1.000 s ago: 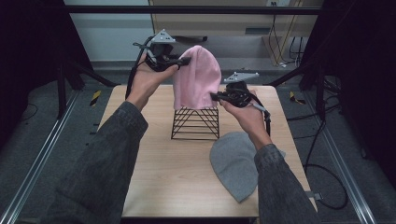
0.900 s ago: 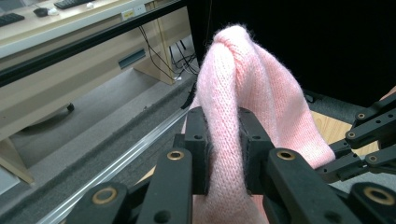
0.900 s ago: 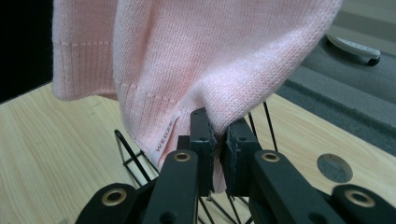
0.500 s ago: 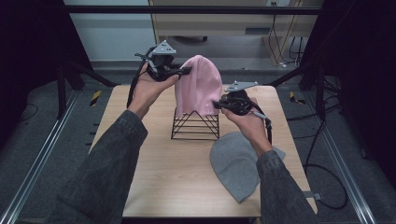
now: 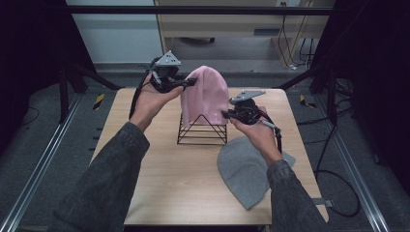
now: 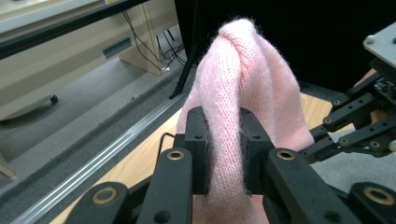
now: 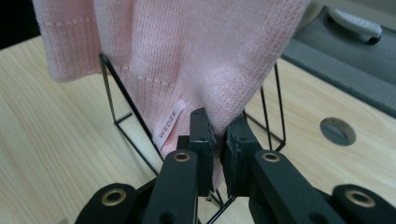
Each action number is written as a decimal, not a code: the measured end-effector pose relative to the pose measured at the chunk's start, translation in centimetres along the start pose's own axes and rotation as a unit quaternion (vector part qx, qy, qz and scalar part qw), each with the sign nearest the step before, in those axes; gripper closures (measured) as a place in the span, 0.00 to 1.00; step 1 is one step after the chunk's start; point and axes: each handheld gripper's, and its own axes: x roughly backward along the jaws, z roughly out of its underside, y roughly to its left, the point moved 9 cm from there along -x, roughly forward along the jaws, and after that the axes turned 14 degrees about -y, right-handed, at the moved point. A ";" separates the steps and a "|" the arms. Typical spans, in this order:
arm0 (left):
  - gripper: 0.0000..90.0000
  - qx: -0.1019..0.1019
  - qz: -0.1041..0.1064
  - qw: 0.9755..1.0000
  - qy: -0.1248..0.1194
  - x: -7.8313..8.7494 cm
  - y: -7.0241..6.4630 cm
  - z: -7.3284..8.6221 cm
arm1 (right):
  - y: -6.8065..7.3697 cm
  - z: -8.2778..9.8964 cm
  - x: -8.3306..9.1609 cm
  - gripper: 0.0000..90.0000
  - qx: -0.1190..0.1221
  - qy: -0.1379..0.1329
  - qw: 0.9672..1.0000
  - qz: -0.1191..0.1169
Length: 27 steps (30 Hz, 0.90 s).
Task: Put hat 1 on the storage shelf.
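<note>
Pink beanie (image 5: pixel 205 94) hides the wire stand's (image 5: pixel 202 130) top — both grippers (image 5: pixel 189 82) (image 5: pixel 225 114) pinch its knit; grey beanie (image 5: pixel 246 166) at five o'clock.

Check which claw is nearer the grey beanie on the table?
Right. The right claw grips the pink beanie just above the grey beanie; the left claw holds the pink one's far side, across the wire rack.

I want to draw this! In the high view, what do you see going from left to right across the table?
Left gripper → pink hat over the black wire stand → right gripper → grey hat.
</note>
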 end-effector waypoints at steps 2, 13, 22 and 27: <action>0.85 -0.003 -0.001 1.000 0.004 0.0 -0.1 0.4 | 0.1 0.5 -0.2 0.93 0.001 0.007 1.000 0.002; 0.86 0.008 0.004 1.000 0.008 -0.1 -1.0 2.2 | 0.1 2.0 -0.7 0.82 -0.006 0.022 1.000 0.005; 0.86 0.001 0.011 1.000 0.024 -0.5 -1.9 3.7 | -0.9 3.4 1.1 0.55 -0.010 0.036 0.999 0.032; 0.86 0.000 0.013 0.999 0.039 -0.5 -2.2 4.6 | -2.1 3.7 2.8 0.50 -0.008 0.042 0.998 0.051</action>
